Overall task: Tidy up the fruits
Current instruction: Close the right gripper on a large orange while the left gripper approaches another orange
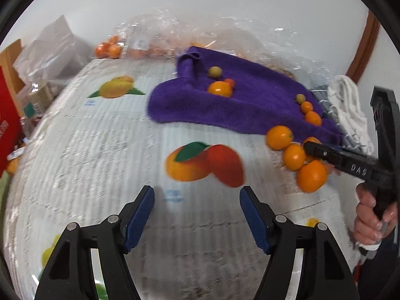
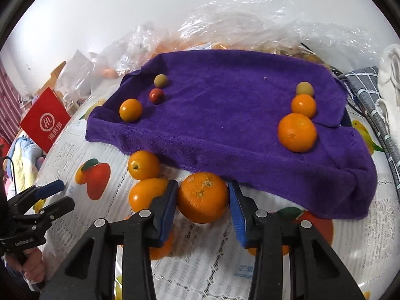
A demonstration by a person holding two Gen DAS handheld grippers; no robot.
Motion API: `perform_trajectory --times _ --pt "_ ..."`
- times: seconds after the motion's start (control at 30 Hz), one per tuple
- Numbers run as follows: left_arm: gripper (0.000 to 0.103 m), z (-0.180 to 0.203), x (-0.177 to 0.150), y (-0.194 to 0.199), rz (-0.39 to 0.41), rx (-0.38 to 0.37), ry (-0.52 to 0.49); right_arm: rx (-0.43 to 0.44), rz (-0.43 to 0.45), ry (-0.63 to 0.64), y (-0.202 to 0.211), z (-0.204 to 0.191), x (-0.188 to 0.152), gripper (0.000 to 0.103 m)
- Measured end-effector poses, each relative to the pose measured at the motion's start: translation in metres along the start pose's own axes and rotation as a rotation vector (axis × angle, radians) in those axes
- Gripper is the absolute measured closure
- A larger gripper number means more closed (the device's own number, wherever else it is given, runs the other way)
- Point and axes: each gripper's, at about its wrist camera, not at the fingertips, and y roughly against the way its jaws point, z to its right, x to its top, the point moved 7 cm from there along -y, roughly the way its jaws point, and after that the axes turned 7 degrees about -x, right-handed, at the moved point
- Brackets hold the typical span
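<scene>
A purple towel (image 2: 225, 75) lies on the fruit-print tablecloth (image 2: 212, 262). On its left are a greenish fruit (image 2: 160, 80), a red one (image 2: 156, 95) and an orange (image 2: 130, 109); on its right a similar row ends in a bigger orange (image 2: 297, 132). In front of the towel, my right gripper (image 2: 202, 185) is shut on a large orange (image 2: 202, 197), a blue pad against each side. Two loose oranges (image 2: 143, 165) lie just to its left. My left gripper (image 1: 197, 191) hovers open over bare tablecloth, nothing between its fingers. In its view the right gripper (image 1: 312, 150) sits among the oranges (image 1: 278, 137).
Crinkled clear plastic bags (image 2: 250, 25) with more fruit pile up behind the towel. A red bag (image 2: 46, 122) stands at the far left edge. A grey checked cloth (image 2: 370, 95) and a white cloth (image 2: 390, 70) lie to the right. A hand (image 1: 370, 215) holds the right gripper.
</scene>
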Motion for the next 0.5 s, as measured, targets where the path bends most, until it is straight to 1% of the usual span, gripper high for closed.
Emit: perform_trajectory --times 0.13,0.23,0.27,0.4,0.5 --pt "0.035 0.024 0.016 -0.006 0.022 -0.072 -0.003 -0.062 0.038 -0.025 0.02 0.028 -0.009 0.063" --pt "0.035 0.047 0.032 -0.014 0.038 -0.093 -0.039 -0.163 0.062 -0.028 0.032 0.055 -0.021 0.063" --pt "0.035 0.055 0.039 -0.019 0.043 -0.101 -0.051 -0.179 0.062 -0.043 0.034 0.064 -0.026 0.063" --pt "0.035 0.078 0.057 -0.037 0.047 -0.142 -0.06 -0.158 0.061 -0.124 0.031 0.086 -0.036 0.062" --pt "0.036 0.085 0.06 -0.048 0.036 -0.131 -0.086 -0.136 0.07 -0.161 0.029 0.091 -0.038 0.062"
